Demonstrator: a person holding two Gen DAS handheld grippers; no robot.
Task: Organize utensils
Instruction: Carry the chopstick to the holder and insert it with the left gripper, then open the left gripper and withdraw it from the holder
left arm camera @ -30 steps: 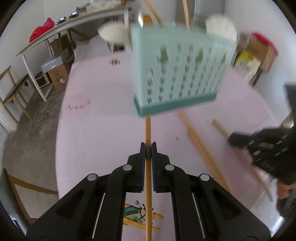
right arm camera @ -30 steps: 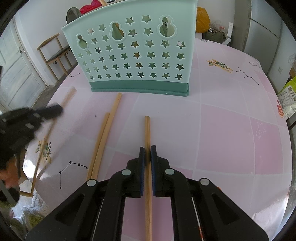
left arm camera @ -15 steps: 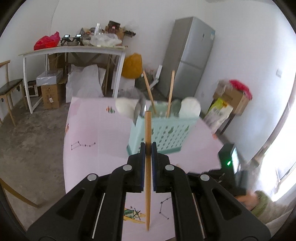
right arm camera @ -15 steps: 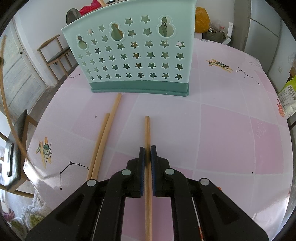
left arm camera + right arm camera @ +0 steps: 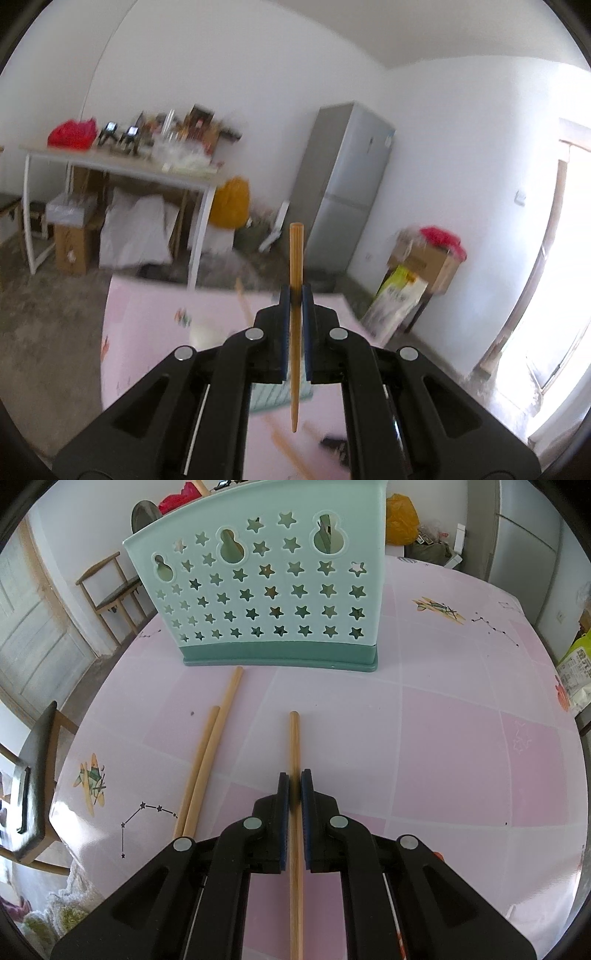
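Observation:
My left gripper (image 5: 295, 291) is shut on a wooden chopstick (image 5: 295, 258), lifted high above the pink table (image 5: 147, 332) and pointing out at the room. The mint utensil holder (image 5: 269, 397) shows only as a blurred patch under its fingers. My right gripper (image 5: 294, 775) is shut on another wooden chopstick (image 5: 294, 738) that lies flat on the pink tablecloth (image 5: 461, 746), its tip pointing at the mint star-cut utensil holder (image 5: 273, 590). Two more chopsticks (image 5: 207, 753) lie side by side to the left of it.
A grey fridge (image 5: 343, 184), a cluttered white side table (image 5: 122, 162) and cardboard boxes (image 5: 424, 258) stand beyond the table. A wooden chair (image 5: 110, 594) and a door (image 5: 33, 627) are behind the holder. A dark chair back (image 5: 33, 775) sits at the table's left edge.
My left gripper has risen with its chopstick and tipped upward, so the holder dropped from the centre of its view to under the fingers. The right gripper and its chopstick have stayed put.

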